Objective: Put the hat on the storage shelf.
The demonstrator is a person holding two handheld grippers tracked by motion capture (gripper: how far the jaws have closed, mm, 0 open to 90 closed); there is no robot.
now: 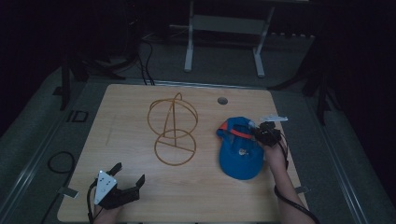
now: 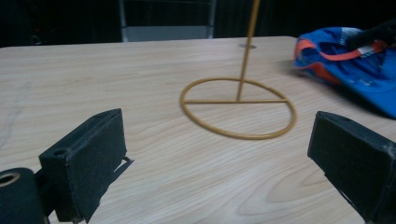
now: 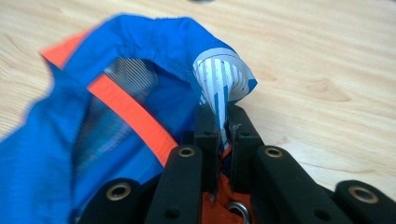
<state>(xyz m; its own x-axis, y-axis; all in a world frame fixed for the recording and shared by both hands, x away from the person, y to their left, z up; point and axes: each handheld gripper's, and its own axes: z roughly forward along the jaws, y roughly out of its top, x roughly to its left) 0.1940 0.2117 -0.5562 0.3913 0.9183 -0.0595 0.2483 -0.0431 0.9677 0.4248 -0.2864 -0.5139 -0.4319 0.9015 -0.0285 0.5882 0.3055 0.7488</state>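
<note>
The work in hand is the picking up of the blue cap, and it seems to be at the grasp step: the right gripper has closed on the rim of the cap at its far right side, while the cap itself lies on the right part of the counter, with its opening turned up. In the right gripper view the two fingers are pressed almost together, and between them they pinch the striped inner band of the cap, with the blue cloth and the orange strap just to the left of them.

The wire stand is in the middle of the counter, near the cap but apart from it. It has a round base ring, a thin upright rod and a rounded wire frame on top. Probably the cap is meant to go on this frame, so the next move asks for lifting the cap free of the counter, carrying it to the left over the stand, and lowering it with the opening down.

The left gripper rests low at the near left corner of the counter. Its fingers are wide open and hold nothing; they point toward the base ring of the stand, which is well apart from them
</note>
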